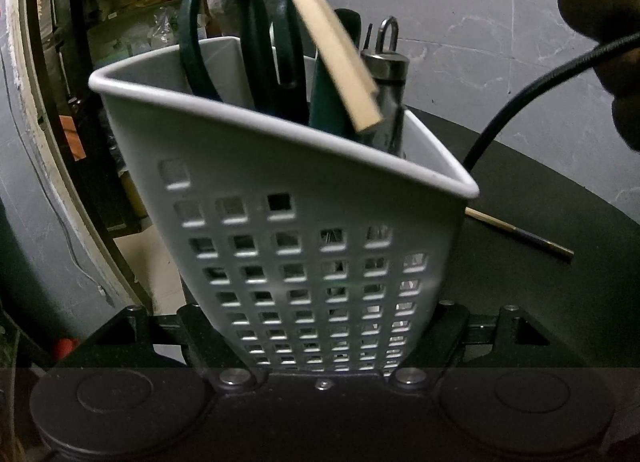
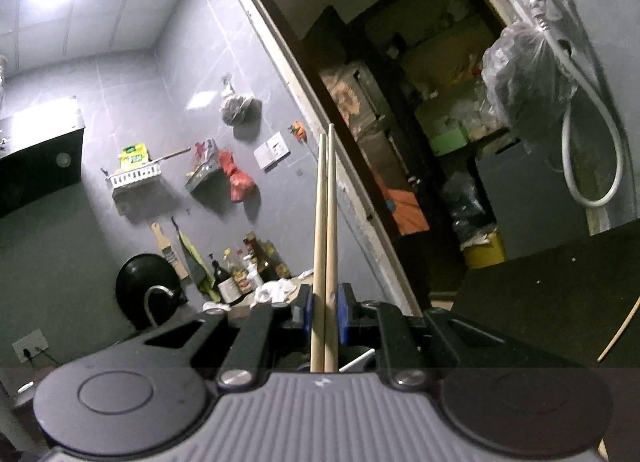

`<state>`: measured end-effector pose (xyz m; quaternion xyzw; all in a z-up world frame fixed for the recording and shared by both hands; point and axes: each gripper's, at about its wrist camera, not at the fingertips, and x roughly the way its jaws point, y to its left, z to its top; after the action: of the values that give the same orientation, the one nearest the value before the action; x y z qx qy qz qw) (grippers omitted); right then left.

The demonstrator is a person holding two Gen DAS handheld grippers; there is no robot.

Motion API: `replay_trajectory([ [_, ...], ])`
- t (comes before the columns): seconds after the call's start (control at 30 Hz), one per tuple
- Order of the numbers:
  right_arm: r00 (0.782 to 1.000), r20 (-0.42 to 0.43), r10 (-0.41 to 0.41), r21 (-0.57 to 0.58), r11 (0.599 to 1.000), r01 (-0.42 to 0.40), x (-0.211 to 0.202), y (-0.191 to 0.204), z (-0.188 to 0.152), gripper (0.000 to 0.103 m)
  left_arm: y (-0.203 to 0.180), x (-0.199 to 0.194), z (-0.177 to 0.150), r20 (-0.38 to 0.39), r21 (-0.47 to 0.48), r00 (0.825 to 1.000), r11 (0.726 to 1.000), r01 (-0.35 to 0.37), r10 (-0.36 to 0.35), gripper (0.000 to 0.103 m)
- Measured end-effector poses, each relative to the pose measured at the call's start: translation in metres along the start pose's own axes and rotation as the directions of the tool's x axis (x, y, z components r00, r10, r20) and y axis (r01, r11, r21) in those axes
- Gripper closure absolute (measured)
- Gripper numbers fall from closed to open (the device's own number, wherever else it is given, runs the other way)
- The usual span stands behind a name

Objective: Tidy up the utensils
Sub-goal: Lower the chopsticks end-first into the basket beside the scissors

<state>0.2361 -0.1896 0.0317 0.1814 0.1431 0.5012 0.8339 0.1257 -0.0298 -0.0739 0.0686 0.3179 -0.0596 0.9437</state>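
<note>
My left gripper point(image 1: 324, 326) is shut on a white perforated utensil holder point(image 1: 304, 222), gripping its lower part. Inside stand dark green scissors point(image 1: 236, 42), a green-handled tool point(image 1: 332, 102) and a steel utensil point(image 1: 386, 70). A pair of wooden chopsticks point(image 1: 324, 34) slants down from above, its end just over the holder's rim. My right gripper point(image 2: 324, 314) is shut on the same chopsticks point(image 2: 325, 230), which point up and away between its blue pads point(image 2: 345, 312).
A single chopstick point(image 1: 524, 233) lies on the dark table point(image 1: 560, 282) behind the holder; it also shows in the right wrist view point(image 2: 618, 332). A black cable point(image 1: 520, 102) arcs at right. A doorway point(image 2: 400, 142) and wall shelves point(image 2: 136, 176) stand beyond.
</note>
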Motion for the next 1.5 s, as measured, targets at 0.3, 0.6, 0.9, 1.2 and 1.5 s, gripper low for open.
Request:
replay_trajectory([
  [0.3,0.999,0.018,-0.041,-0.105,0.994,0.043,-0.001,0.019,-0.026,0.088,0.000,0.000,0.000,0.004,0.002,1.000,1.000,0.001,-0.001,0.025],
  [0.6,0.998,-0.028,-0.058,-0.157,0.986,0.052,-0.009,0.030,-0.045,0.088,0.000,0.000,0.000,0.005,0.004,1.000,1.000,0.001,-0.001,0.025],
  [0.9,0.997,-0.040,-0.069,-0.161,0.985,0.061,-0.013,0.030,-0.052,0.088,0.000,0.000,0.000,0.005,0.004,1.000,1.000,0.001,-0.001,0.024],
  [1.2,0.997,-0.048,-0.064,-0.201,0.978,0.053,-0.026,0.035,-0.051,0.088,0.000,0.000,0.000,0.005,0.004,1.000,1.000,0.001,-0.001,0.024],
  [1.5,0.992,-0.092,-0.081,-0.239,0.969,0.057,-0.036,0.040,-0.051,0.088,0.000,0.000,0.000,0.006,0.007,1.000,1.000,-0.001,0.001,0.024],
])
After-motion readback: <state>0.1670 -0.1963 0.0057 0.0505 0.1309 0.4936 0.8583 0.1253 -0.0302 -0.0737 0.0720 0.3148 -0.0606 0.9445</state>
